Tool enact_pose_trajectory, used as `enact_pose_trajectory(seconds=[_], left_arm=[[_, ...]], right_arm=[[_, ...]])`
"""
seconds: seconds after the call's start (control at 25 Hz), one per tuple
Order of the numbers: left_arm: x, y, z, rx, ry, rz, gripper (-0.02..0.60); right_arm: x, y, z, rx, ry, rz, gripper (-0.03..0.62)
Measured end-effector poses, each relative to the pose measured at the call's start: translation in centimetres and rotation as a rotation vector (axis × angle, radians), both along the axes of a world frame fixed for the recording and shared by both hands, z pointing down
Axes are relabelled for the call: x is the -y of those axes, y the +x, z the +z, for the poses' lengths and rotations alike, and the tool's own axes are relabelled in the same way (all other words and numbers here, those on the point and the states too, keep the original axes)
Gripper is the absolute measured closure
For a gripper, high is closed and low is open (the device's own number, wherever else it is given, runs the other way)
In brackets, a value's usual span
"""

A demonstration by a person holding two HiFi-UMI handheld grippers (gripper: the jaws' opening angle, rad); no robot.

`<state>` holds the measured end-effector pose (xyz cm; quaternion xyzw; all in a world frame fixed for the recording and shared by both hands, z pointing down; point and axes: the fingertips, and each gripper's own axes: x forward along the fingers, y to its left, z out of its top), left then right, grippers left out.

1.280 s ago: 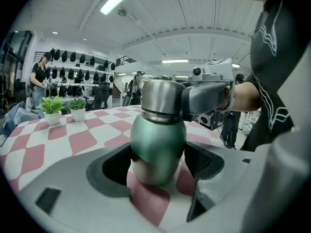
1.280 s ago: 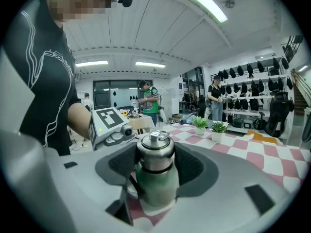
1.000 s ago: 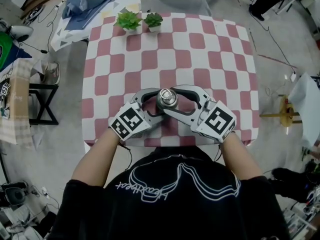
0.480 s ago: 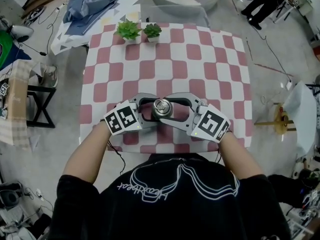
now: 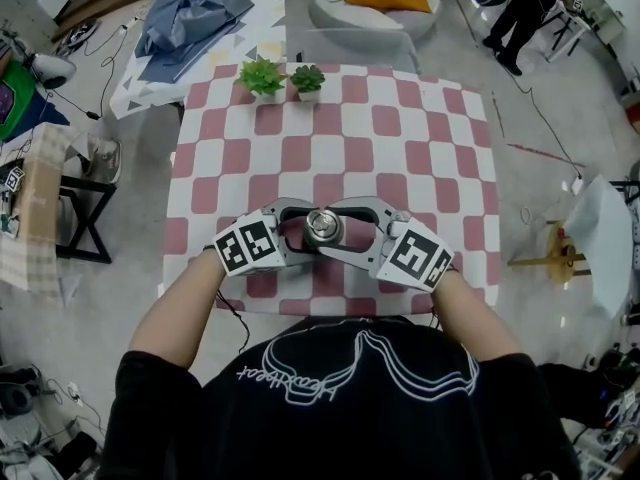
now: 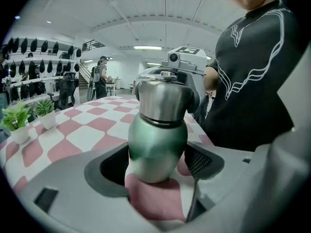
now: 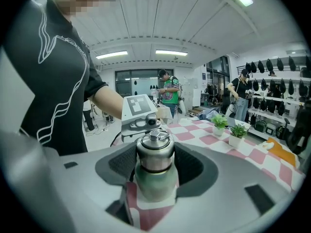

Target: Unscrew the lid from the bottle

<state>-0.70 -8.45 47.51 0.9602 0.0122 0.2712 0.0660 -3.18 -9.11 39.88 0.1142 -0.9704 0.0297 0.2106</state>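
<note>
1. Red-and-white checks cover the table [image 5: 400, 148], which stands on a grey floor [image 5: 560, 98] in a brightly lit hall. Racks of dark headgear [image 6: 29, 45] are seen on a wall far beyond the bottle.
2. Pictured upright on the table is the bottle [image 5: 323, 228], green below and bare steel above. It is flanked by both grippers and stands close to the edge nearest the person [image 5: 350, 398] in a black shirt.
3. To the left of the bottle, the left gripper [image 5: 298, 230] is held level with its lower half. Its jaws are closed on the green body, with a dark pad pressed against each side.
4. To the right of the bottle, the right gripper [image 5: 350, 230] is held a little higher. Its jaws are clamped on the steel lid [image 7: 154, 152], which is seated on the bottle's neck and topped by a small loop handle.
5. Two potted plants [image 5: 262, 75] in white pots are seen side by side well beyond the bottle, at the far edge of the checked cloth.
6. A crumpled blue cloth [image 5: 185, 18] is seen farther off, beyond the bottle and to its left, on a separate patterned surface.
7. A bystander in a green top [image 7: 170, 95] is caught in the background, well behind the bottle in the right gripper view.
</note>
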Motion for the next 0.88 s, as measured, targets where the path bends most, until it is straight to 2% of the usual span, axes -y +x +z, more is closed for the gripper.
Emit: enact_pose_trajectory(seconds=[0.16,0.36,0.56,0.72,0.84,0.88], left_arm=[[-0.2,-0.1,-0.3,-0.012,-0.030,-0.029,0.235],[-0.1,-1.5,-1.7,-0.053,-0.072,-0.083,0.235],[0.1,-3.2,-4.7,-0.155,-0.121,-0.190,0.235],[-0.4,-4.2,-8.2,-0.232,-0.096,-0.270,0.236],[-0.9,-4.2,-12.0,-0.332,-0.088,-0.326,0.239],[-1.0,-4.1,-13.4,-0.362,-0.076,-0.347,0.276]], right_arm=[[-0.1,0.1,0.1,-0.014,0.013,0.014,0.349],[-0.1,0.1,-0.8,0.029,0.021,0.061,0.350],[-0.1,0.6,-2.8,0.071,0.042,0.140,0.350],[-0.5,1.6,-5.2,0.147,0.064,0.209,0.350],[-0.7,2.9,-7.5,0.187,0.097,0.290,0.350],[-0.7,3.4,-8.2,0.203,0.102,0.321,0.350]])
